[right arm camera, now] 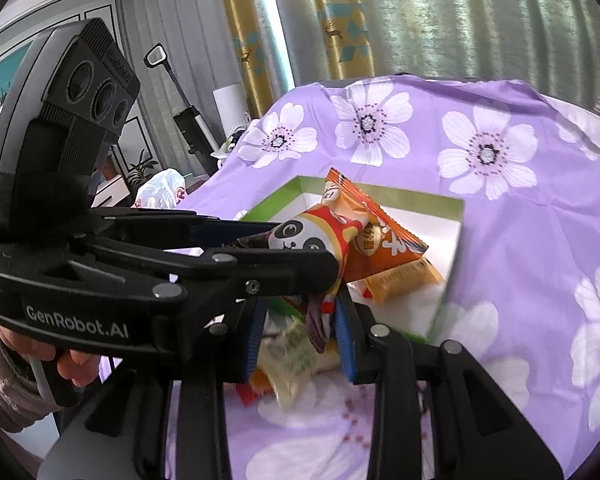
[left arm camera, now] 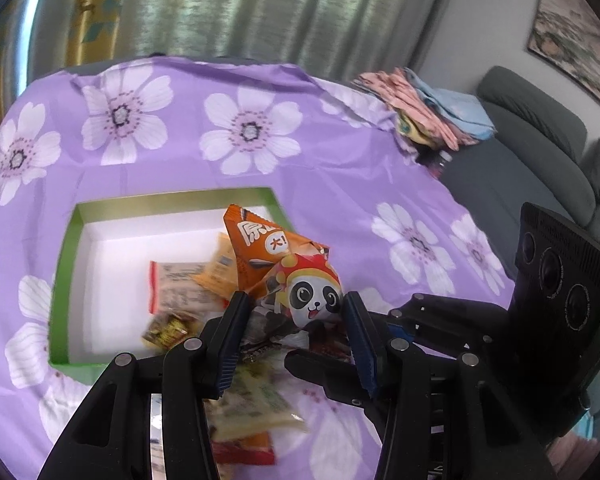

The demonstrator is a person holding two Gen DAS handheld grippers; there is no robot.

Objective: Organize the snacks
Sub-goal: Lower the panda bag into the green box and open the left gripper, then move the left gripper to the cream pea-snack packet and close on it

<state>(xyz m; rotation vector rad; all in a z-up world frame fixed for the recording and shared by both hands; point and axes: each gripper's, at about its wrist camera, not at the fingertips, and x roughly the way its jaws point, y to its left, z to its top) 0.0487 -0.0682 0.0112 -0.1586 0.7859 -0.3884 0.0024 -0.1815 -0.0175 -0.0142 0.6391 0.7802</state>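
Between my left gripper's (left arm camera: pixel 292 304) pads sits the panda snack bag (left arm camera: pixel 314 300), pinched at its sides and held clear of the purple flowered cloth (left arm camera: pixel 340 160). My right gripper (right arm camera: pixel 300 316) clamps a crumpled lower tail of the same bag, jaws drawn narrow on the wrapper (both grippers on one packet, then). An orange packet (left arm camera: pixel 256 248) rises from behind the panda bag; whether it is stuck to it or merely lies behind, I cannot tell.

Below the jaws, toward the near edge of the cloth, loose snacks lie unsorted: a pale green-printed pouch (left arm camera: pixel 256 404) and a red-and-orange wrapper (left arm camera: pixel 244 448) just beside it.

Past the fingertips, mid-cloth, stands the green-walled box (left arm camera: pixel 66 264) with its white floor. Already inside: a red-edged sachet (left arm camera: pixel 176 284), a yellow-orange packet (left arm camera: pixel 218 272), a small dark-and-yellow sweet (left arm camera: pixel 168 328) near the box's near wall.

Judged progress: perhaps half. Several in, the panda bag hanging over the box's near right corner, at least two more waiting outside.

Far right corner of the cloth holds folded fabrics (left arm camera: pixel 424 108); curtains (left arm camera: pixel 260 8) beyond.
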